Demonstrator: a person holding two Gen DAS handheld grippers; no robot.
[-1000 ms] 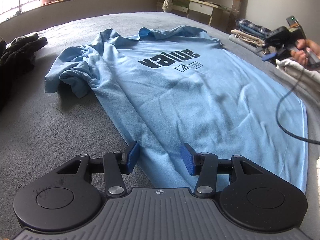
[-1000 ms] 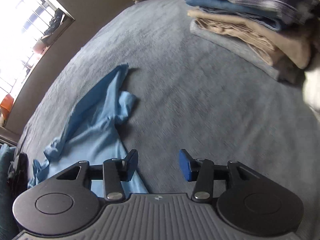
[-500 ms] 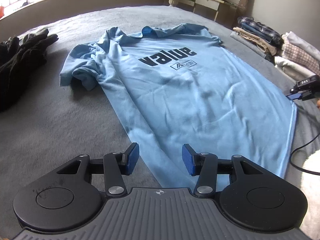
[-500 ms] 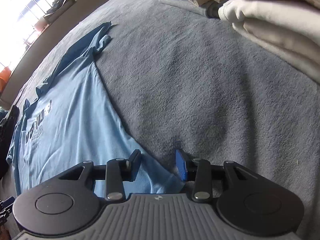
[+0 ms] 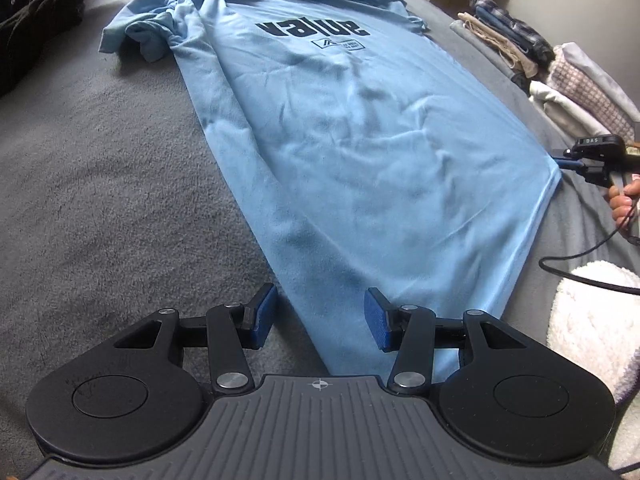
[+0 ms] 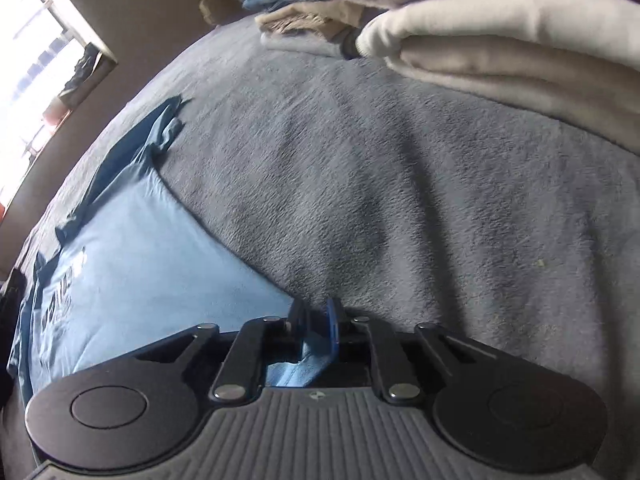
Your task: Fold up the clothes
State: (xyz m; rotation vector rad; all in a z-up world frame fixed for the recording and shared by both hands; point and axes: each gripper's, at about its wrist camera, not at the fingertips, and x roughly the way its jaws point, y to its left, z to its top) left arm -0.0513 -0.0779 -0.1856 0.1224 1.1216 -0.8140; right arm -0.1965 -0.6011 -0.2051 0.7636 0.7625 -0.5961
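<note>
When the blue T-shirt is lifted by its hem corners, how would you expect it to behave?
The blue T-shirt is probably floppy: it lies wrinkled, one sleeve bunched. It likely sags between corners, since only the right gripper pinches the hem; the left gripper is open. It looks thin and light.

Black tongs with blue pads, silver screws.

Shirt flat on bed, collar far, hem near. Left sleeve bunched on bed at far left. Dark garment on bed, left of shirt, apart from it. Stacks of folded clothes along bed's right side, well right of shirt. Left gripper at near hem corner, straddling shirt's left edge. Right gripper at hem's right corner, cloth between its fingers; cable trails behind it.
</note>
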